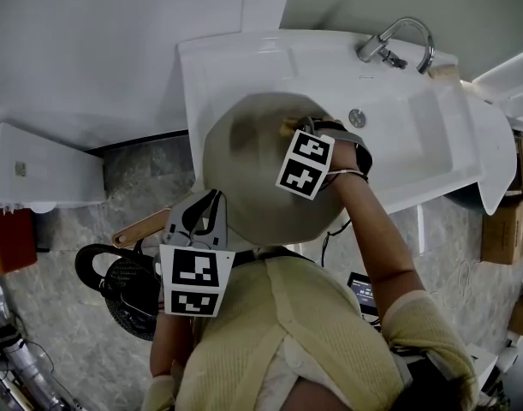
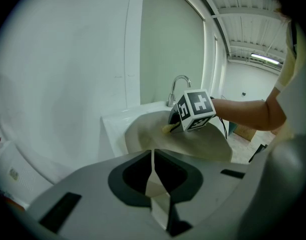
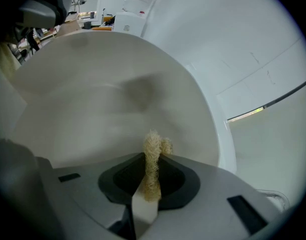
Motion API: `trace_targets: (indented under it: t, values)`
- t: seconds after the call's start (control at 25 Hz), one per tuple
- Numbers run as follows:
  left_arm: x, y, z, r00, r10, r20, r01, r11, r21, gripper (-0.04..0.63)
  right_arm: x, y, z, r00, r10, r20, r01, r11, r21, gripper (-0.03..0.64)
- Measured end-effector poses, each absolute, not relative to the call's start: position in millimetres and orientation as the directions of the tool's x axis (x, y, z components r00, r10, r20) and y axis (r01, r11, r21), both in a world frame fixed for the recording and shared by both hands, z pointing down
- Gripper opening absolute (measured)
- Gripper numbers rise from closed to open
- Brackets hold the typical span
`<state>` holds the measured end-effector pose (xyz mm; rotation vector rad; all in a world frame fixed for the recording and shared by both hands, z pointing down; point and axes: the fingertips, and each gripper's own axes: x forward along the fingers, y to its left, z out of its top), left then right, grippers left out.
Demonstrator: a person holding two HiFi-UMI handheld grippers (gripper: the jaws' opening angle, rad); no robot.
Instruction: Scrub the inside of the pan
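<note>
A large cream pan (image 1: 252, 174) is held tilted over the white sink (image 1: 407, 135). My left gripper (image 1: 206, 205) is shut on the pan's near edge by its wooden handle (image 1: 141, 228); in the left gripper view the jaws (image 2: 154, 170) close on a thin pale strip that runs into the pan (image 2: 198, 144). My right gripper (image 1: 297, 128) is shut on a straw-coloured loofah scrubber (image 3: 154, 151) whose tip rests against the inside of the pan (image 3: 102, 99). The scrubber (image 2: 168, 129) also peeks out under the right gripper's marker cube.
A chrome faucet (image 1: 400, 43) stands at the sink's back right, with the drain (image 1: 357, 117) below it. A white box (image 1: 38, 169) sits at the left. Dark round items (image 1: 115, 276) lie on the stone floor. Cardboard boxes (image 1: 505, 229) stand at the right.
</note>
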<state>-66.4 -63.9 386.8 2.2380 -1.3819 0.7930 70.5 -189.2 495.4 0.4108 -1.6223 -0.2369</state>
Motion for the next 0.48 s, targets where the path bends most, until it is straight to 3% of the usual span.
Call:
trace_targets:
  t: [0.48]
  values:
    - [-63.9,-46.0,395.3,0.385,-0.619,0.685,-0.861,-0.509,0.024,0.072,68.6,-169.0,507.1,-0.038,-0.318,0.947,-0.127,0.942,0.311,0.077]
